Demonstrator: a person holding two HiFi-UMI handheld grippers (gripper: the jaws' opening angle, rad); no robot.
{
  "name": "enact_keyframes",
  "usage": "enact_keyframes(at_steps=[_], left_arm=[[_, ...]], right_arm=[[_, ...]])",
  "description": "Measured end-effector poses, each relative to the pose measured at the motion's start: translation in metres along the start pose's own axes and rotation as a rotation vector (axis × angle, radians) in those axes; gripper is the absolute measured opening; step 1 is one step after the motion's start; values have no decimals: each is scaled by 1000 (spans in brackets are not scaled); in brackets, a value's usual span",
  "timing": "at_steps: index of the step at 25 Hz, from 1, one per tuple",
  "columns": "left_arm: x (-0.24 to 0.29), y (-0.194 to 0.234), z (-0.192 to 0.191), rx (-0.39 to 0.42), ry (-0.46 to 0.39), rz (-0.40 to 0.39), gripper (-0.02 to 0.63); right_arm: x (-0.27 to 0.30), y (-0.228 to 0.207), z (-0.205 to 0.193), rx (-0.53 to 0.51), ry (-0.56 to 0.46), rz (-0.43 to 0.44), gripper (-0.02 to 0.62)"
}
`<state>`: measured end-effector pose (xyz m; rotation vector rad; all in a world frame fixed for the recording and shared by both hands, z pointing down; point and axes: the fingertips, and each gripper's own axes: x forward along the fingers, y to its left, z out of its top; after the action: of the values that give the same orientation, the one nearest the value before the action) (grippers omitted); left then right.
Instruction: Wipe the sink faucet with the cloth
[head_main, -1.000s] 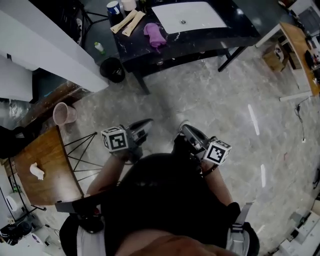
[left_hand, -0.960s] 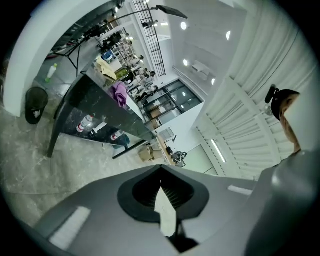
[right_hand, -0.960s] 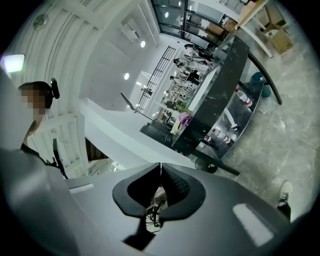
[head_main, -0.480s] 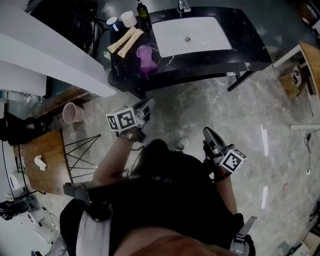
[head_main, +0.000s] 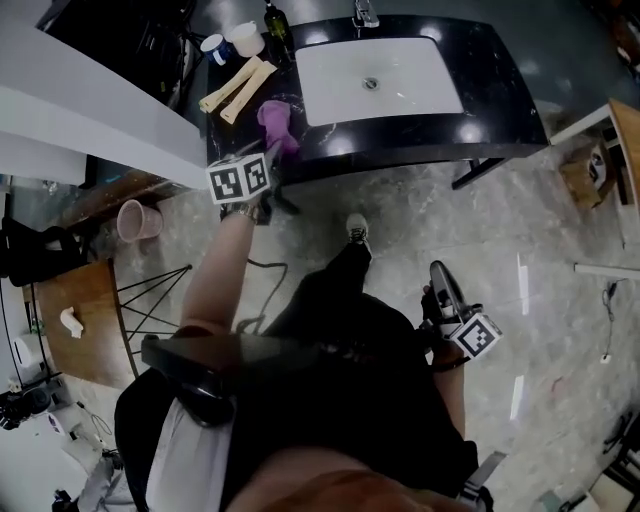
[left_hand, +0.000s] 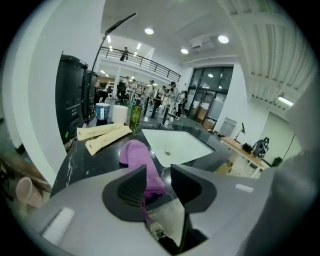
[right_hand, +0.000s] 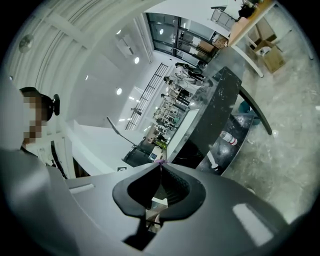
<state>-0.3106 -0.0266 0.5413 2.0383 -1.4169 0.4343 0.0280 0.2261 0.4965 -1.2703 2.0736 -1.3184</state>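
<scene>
Cloth (head_main: 277, 121) near counter (head_main: 500, 85) front edge, beside sink (head_main: 425, 85).

A white rectangular sink (head_main: 420, 90) sits in the black stone table (head_main: 500, 100), a chrome faucet (head_main: 365, 12) behind it. The crumpled purple cloth (head_main: 274, 118) lies left of the sink, two long beige packets (head_main: 238, 84) further left.

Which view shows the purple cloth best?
Left gripper view: the purple cloth is large, close, mid-frame. Head view shows it small on the counter; right gripper view, at most a speck.
</scene>
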Motion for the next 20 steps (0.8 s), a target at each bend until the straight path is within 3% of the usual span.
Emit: enact_keyframes(at_steps=[4, 6, 12, 15, 20], left_arm=[[49, 21, 4, 174, 142, 106, 169], [67, 29, 4, 219, 204, 153, 187], [90, 39, -8, 242, 324, 168, 159], [90, 43, -10, 309, 379, 171, 127], [86, 42, -10, 303, 398, 161, 100]], right_arm=[[30, -17, 30, -16, 18, -17, 21], [48, -25, 49, -19, 26, -26, 21], [117, -38, 95, -8, 72, -8, 20], [153, -37, 113, -7, 100, 23, 20], [212, -30, 127, -43, 190, 84, 20]])
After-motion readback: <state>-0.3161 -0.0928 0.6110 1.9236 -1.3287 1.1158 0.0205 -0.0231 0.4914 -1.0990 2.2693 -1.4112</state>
